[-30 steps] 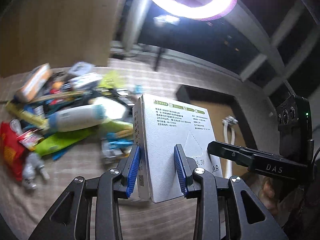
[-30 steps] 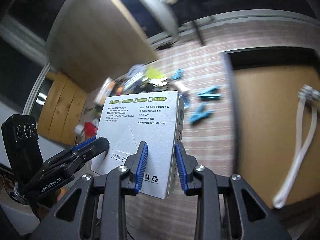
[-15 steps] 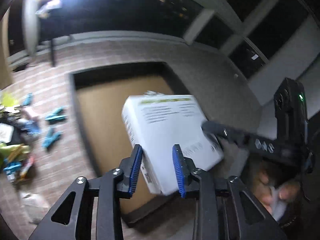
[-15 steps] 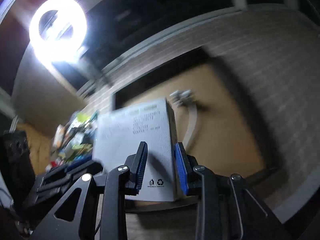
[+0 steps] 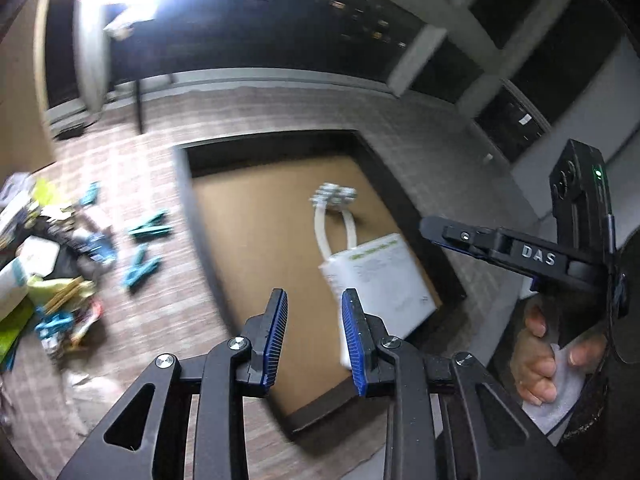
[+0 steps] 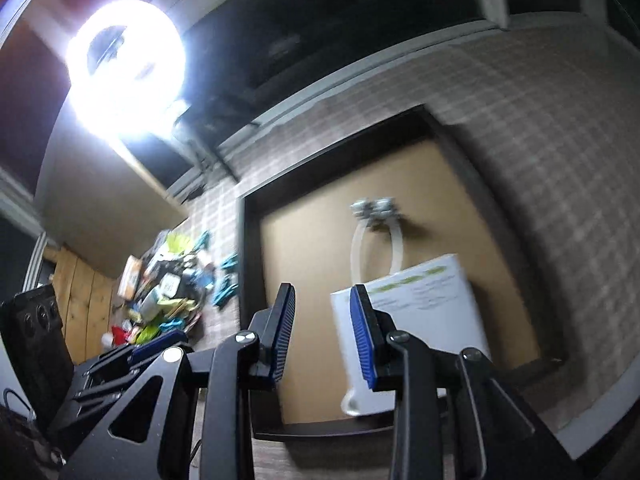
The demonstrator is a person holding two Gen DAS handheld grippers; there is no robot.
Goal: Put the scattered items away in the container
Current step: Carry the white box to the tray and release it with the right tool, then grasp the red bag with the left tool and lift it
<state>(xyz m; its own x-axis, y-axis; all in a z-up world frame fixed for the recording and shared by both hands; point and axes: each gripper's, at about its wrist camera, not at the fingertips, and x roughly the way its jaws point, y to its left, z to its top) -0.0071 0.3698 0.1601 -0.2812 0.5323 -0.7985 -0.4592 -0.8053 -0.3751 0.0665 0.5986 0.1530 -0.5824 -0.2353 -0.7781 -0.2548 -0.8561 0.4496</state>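
left wrist view
left gripper: the left gripper (image 5: 314, 296) is spread with nothing between its pads; its jaws have just been closing a little.
white carton: the white printed carton (image 5: 384, 276) is inside the container (image 5: 184, 200), near its near right corner, touching or overlapping the white cable (image 5: 336, 216). it is blurred, so i cannot tell whether it lies flat.
leftovers: a mixed pile of packets (image 5: 48, 264) and teal clothes pegs (image 5: 148, 230) remain on the table (image 5: 140, 168), well apart from the container.
risk: if the carton settles on the cable it may sit tilted and take space needed for the rest.

right wrist view
right gripper: the right gripper (image 6: 322, 294) is also spread and empty, above the container's near edge.
carton here: it seems to stand on edge by the near wall, though this is uncertain.
risk: both grippers are close together, so turning back to the pile could knock one against the other, or clip the carton and tip it out.
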